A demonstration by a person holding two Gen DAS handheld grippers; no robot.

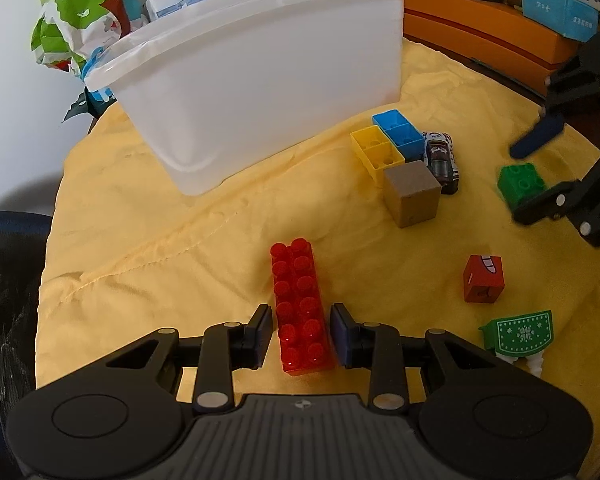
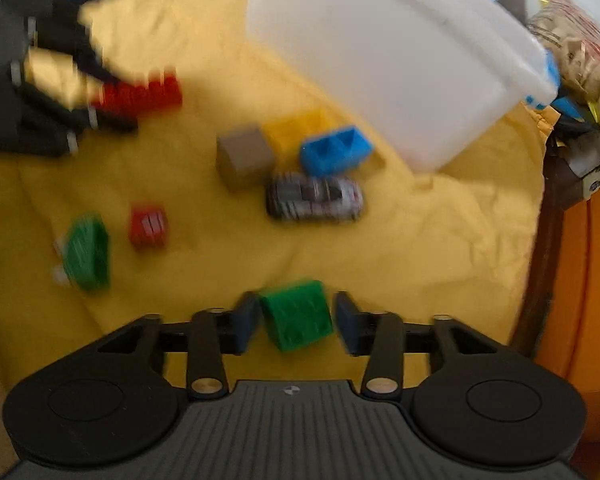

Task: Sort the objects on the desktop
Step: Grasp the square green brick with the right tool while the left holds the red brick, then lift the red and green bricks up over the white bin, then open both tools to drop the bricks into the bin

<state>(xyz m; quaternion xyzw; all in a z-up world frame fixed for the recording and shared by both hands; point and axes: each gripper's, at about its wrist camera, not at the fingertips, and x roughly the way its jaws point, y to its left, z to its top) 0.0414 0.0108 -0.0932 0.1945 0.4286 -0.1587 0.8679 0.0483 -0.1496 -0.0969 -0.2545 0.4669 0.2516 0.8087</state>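
Bin (image 1: 260, 80) white, rear left on yellow cloth (image 1: 160, 240) | left gripper (image 1: 301, 338) spread, straddling red brick (image 1: 300, 304), pads just clear | right gripper (image 2: 296, 320) spread around green block (image 2: 298, 320), gaps both sides

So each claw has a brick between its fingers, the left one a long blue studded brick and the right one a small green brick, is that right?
Not quite. In the left wrist view, the long studded brick between the left gripper fingers is red, not blue. The right gripper does straddle a small green brick.
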